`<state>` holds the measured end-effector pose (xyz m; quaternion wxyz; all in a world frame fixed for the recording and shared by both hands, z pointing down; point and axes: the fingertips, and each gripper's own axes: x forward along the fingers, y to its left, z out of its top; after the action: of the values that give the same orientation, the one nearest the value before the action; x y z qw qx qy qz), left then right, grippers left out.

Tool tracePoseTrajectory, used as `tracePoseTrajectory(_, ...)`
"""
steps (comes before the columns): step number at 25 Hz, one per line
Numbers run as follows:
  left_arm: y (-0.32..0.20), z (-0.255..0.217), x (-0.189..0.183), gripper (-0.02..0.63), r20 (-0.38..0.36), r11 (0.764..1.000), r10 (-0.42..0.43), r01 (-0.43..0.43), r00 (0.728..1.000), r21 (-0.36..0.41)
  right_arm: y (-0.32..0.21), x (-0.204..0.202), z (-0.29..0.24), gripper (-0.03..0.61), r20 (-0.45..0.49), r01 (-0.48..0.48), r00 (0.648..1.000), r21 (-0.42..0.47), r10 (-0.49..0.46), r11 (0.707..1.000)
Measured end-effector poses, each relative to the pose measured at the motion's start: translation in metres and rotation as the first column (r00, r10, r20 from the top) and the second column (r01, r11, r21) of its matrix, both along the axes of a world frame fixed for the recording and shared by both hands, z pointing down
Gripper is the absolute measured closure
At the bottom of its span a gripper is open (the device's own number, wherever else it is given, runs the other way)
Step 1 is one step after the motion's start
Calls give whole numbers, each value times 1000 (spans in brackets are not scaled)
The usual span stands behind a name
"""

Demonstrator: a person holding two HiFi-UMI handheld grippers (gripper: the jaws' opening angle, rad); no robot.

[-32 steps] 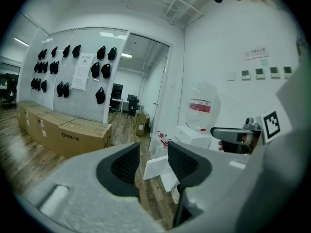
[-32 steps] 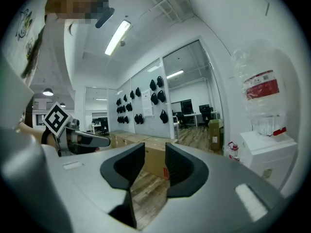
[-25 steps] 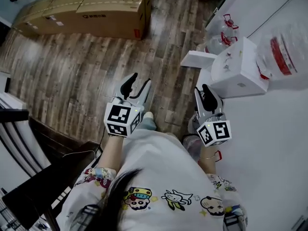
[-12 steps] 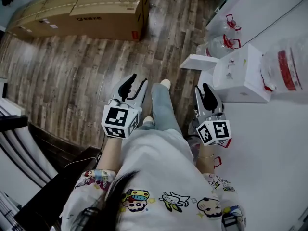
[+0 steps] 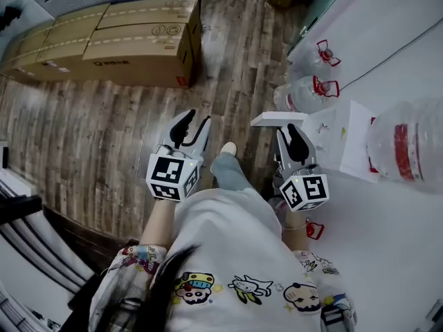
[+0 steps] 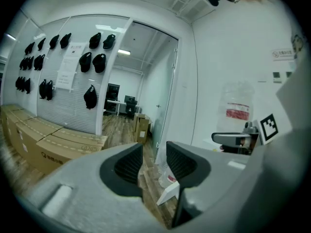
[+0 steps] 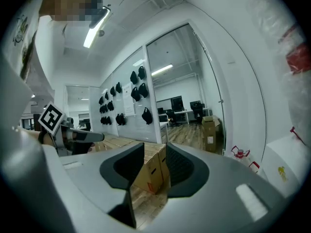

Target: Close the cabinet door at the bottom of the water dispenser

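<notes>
Up close, the left gripper (image 6: 154,152) shows its two dark ribbed pads (image 6: 127,164) standing apart with only air between them. Those jaws have just been closing a little, on nothing. The right gripper (image 7: 154,154) likewise holds its pads apart, with a narrow gap and nothing in it. From the head view we look steeply down on both tools, held out side by side in front of the person, each backed by a marker cube (image 5: 173,177). We see the left gripper over bare wooden floor (image 5: 104,130), well apart from the water dispenser (image 5: 339,140). The right gripper's tips lie just beside the cabinet door (image 5: 277,120), a white panel that stands open, swung out from the dispenser toward the left of the view. Whether the tips touch it we cannot tell. The dispenser is a white box against a white wall, and a large clear water jug (image 5: 405,144) with a red label sits on top of it. Two smaller jugs (image 5: 308,95) with red handles stand on the floor beyond it, along the wall. Between the grippers we see the person's leg and pale shoe (image 5: 227,148) reaching forward. Long cardboard boxes (image 5: 104,43) lie across the floor at the upper left. In the left gripper view, black items (image 6: 90,96) hang on a pale wall panel.
</notes>
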<state>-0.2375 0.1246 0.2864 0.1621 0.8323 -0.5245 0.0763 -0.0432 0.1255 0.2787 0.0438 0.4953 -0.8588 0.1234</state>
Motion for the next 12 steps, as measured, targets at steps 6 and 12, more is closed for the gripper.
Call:
tracePoseTrajectory(6, -96, -19, 38, 459, 4, 997, 65, -66, 998, 38, -81, 31, -9, 446, 8, -40, 999, 10, 40, 999)
tracePoseTrajectory(12, -152, -24, 81, 459, 8, 988, 149, -149, 989, 45, -124, 73, -12, 446, 28, -123, 992, 20, 123, 992)
